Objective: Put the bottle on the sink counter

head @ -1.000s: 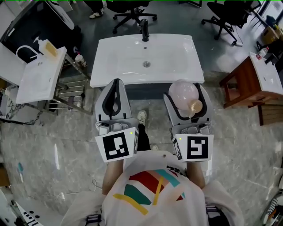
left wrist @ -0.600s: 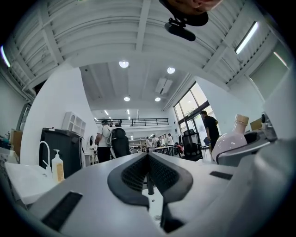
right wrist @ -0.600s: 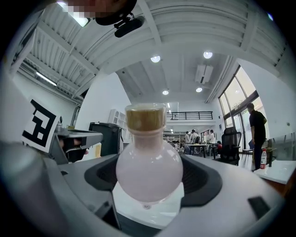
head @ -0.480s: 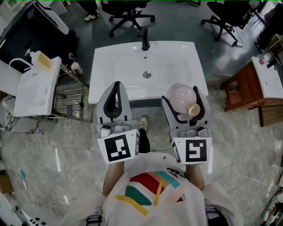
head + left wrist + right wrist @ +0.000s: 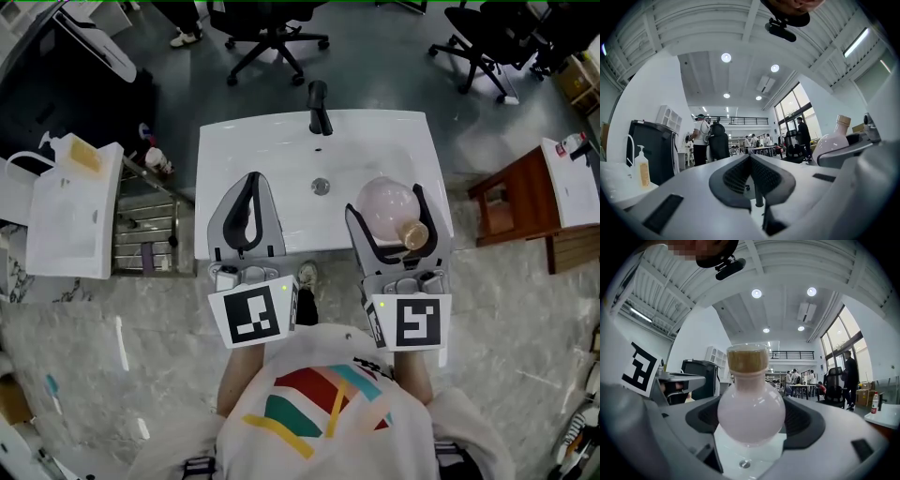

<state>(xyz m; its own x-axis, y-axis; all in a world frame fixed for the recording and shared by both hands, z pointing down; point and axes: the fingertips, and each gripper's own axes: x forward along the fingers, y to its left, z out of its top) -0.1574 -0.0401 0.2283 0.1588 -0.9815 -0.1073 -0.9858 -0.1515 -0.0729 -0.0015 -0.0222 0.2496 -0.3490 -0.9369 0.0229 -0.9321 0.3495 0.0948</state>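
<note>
Head view: faucet (image 5: pixel 320 96) stands behind sink (image 5: pixel 217 150), chairs (image 5: pixel 267 33) beyond.

Round pale-pink bottle (image 5: pixel 387 206), tan cap up, within right hand-held gripper (image 5: pixel 386 202), above white sink counter (image 5: pixel 234 155).

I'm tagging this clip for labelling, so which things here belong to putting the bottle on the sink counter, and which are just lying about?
In the job: bottle; right gripper, clamped on it; sink counter.

Just lying about: left gripper, shut and empty; faucet; office chairs; spare basin at left; wooden table.
</note>
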